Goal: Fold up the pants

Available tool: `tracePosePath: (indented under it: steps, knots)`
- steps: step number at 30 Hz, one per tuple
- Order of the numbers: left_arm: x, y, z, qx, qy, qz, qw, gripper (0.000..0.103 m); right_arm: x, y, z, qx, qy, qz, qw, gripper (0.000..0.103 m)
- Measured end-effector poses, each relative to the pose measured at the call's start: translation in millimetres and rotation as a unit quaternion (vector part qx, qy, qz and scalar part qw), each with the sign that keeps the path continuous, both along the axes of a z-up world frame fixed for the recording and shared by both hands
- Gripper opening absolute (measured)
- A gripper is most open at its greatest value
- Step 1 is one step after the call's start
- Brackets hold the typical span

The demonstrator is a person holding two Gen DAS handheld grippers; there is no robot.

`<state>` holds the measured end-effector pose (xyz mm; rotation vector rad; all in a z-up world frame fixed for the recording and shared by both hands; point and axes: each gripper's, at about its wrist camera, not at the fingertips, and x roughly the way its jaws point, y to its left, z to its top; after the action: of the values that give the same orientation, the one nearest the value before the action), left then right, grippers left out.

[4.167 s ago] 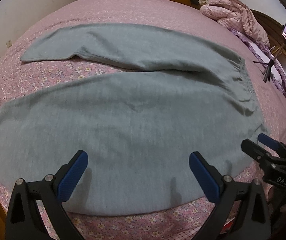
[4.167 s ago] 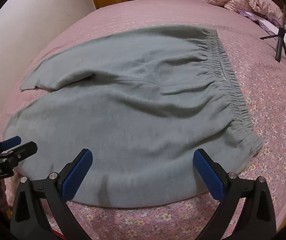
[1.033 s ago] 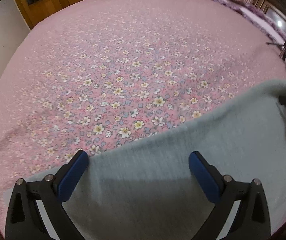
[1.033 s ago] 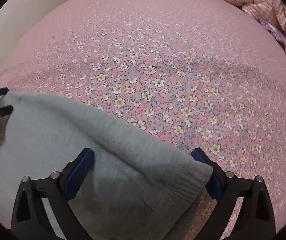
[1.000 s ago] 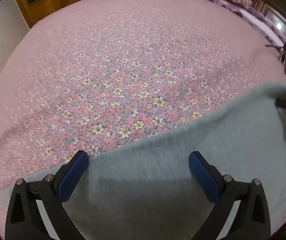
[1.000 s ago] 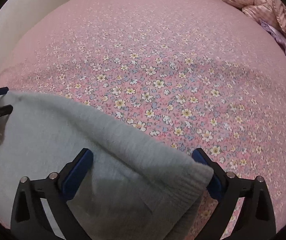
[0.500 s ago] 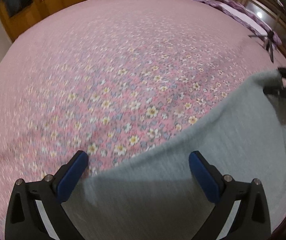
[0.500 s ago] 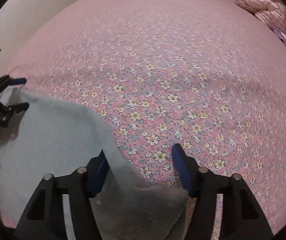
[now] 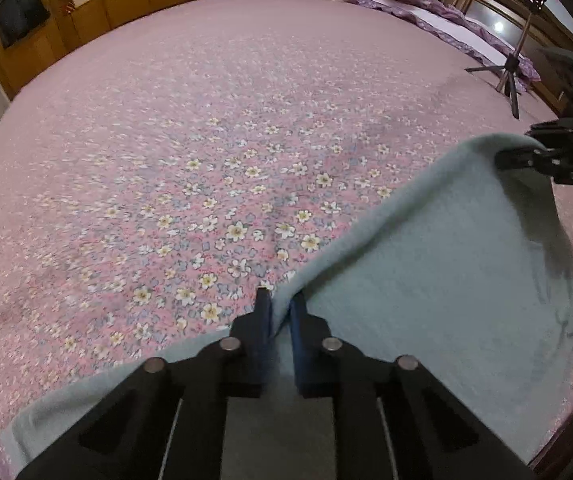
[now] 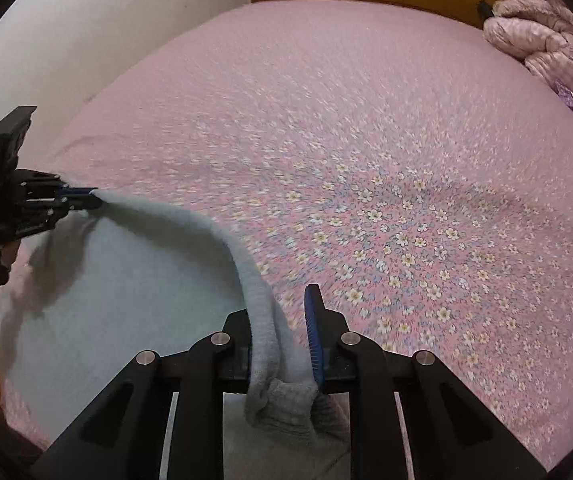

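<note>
The bed (image 9: 206,100) lies bare ahead; the pants (image 9: 426,280) hang bunched at its near edge. A moment ago my jaws gaped; now left gripper (image 9: 280,312) and right gripper (image 10: 286,320) clench the pants' edge, ready to fold.

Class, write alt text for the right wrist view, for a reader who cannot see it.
The right claw is shut on the thick edge of the grey pants, lifting it off a pink floral bedspread. At far left, the left claw grips the same edge, which sags between them. A pink quilt is bunched at the bed's far right corner.
</note>
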<state>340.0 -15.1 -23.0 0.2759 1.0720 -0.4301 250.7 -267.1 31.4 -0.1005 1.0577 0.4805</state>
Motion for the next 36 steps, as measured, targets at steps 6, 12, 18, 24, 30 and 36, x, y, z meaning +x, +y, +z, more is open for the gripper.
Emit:
tracePosePath:
  steps: [6,12,18,24,30,36]
  knots:
    - [-45,15,27,-0.064,-0.023,0.045,0.9967,0.004,-50,-3,15,-0.016,-0.010,0.031,0.999,0.009]
    - [-107,16,47,-0.071,-0.047,0.069,0.9940,0.004,-92,-9,16,-0.029,-0.011,0.038,0.999,0.009]
    - [-170,16,49,-0.100,-0.040,0.105,0.9887,0.004,-117,-12,-5,-0.035,0.005,0.035,0.999,0.009]
    - [-211,8,20,-0.098,-0.005,0.133,0.9862,0.004,-132,-13,-44,-0.051,0.041,0.012,0.998,0.010]
    - [-220,12,-8,-0.100,0.031,0.172,0.9797,0.005,-141,-16,-58,-0.040,0.025,-0.014,0.999,0.017]
    - [-222,16,-10,-0.114,0.033,0.201,0.9723,0.013,-147,-26,-50,-0.017,0.033,-0.053,0.998,0.026]
